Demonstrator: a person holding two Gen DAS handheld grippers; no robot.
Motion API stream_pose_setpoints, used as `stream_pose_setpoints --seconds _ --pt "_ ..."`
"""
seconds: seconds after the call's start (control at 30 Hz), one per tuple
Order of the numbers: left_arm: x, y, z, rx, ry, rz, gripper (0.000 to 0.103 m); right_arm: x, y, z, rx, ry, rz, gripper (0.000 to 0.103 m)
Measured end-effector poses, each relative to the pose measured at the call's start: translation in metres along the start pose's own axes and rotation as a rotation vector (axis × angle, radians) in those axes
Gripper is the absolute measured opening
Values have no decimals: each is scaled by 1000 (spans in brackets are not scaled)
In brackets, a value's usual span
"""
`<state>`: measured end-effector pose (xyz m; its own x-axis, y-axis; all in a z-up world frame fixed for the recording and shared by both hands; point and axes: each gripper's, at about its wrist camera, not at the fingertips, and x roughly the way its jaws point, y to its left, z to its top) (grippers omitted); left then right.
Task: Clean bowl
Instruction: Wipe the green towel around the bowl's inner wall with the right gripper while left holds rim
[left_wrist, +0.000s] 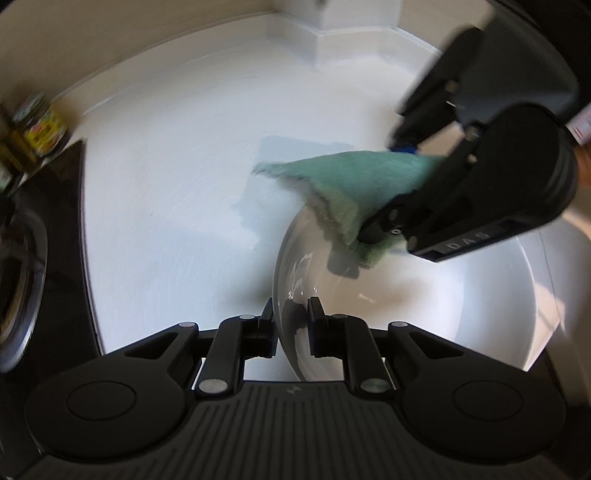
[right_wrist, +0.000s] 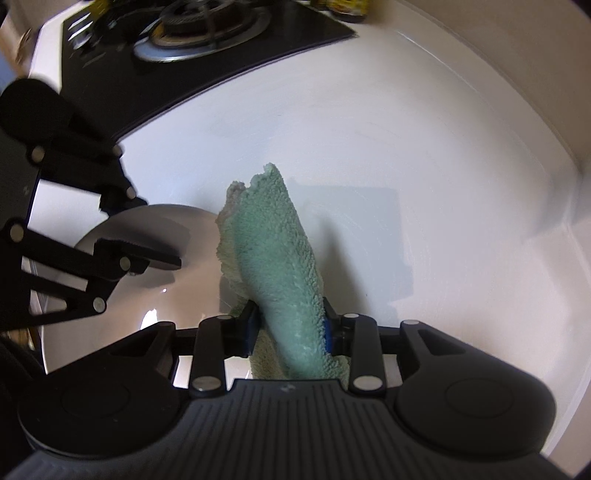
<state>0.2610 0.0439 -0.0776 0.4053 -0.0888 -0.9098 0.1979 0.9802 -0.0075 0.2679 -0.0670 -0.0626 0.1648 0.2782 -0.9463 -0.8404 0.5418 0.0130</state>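
On the white tabletop (left_wrist: 166, 203), I am pinching the steel bowl (left_wrist: 461, 295) rim with my left hand-held gripper (left_wrist: 291, 314); my right hand-held gripper (right_wrist: 290, 325), clamping the green cloth (right_wrist: 273, 258), is wiping at two o'clock, best pressed firmly.

The only readable lettering is "DAS", in pale raised capitals on the black side of the right tongs (left_wrist: 402, 192), at the right of the left wrist view. The jars (left_wrist: 35, 133) at the upper left carry colourful labels, but they are too blurred to read.
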Motion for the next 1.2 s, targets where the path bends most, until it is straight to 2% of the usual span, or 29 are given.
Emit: stream_pose_setpoints --seconds 0.07,0.13,0.2,0.37,0.53,0.67,0.77,0.87,1.03,1.2 --pt "-2 6 -11 -42 -3 -1 17 -2 -1 -5 56 -4 -5 24" --pt "-4 8 -13 -16 -19 -10 14 11 0 -10 79 -6 -15 24" --pt "-1 4 -16 42 -12 -27 14 8 9 -19 33 24 -15 24" --pt "-4 -8 -17 182 7 -41 14 8 12 -18 -100 110 46 24" --pt "-4 -11 -17 276 30 -38 15 19 30 1 -374 150 29 26" --pt "-4 -10 -18 272 30 -33 16 28 44 19 -488 137 -3 26" --pt "-5 -4 -23 198 23 -26 16 34 49 29 -465 125 -11 27" --pt "-5 2 -29 125 16 -19 16 36 44 32 -384 98 -4 27" --pt "-6 11 -38 3 3 -8 16 36 20 27 -105 38 33 26" --pt "-13 14 -44 -39 -15 -4 16 34 11 14 60 -7 16 23"
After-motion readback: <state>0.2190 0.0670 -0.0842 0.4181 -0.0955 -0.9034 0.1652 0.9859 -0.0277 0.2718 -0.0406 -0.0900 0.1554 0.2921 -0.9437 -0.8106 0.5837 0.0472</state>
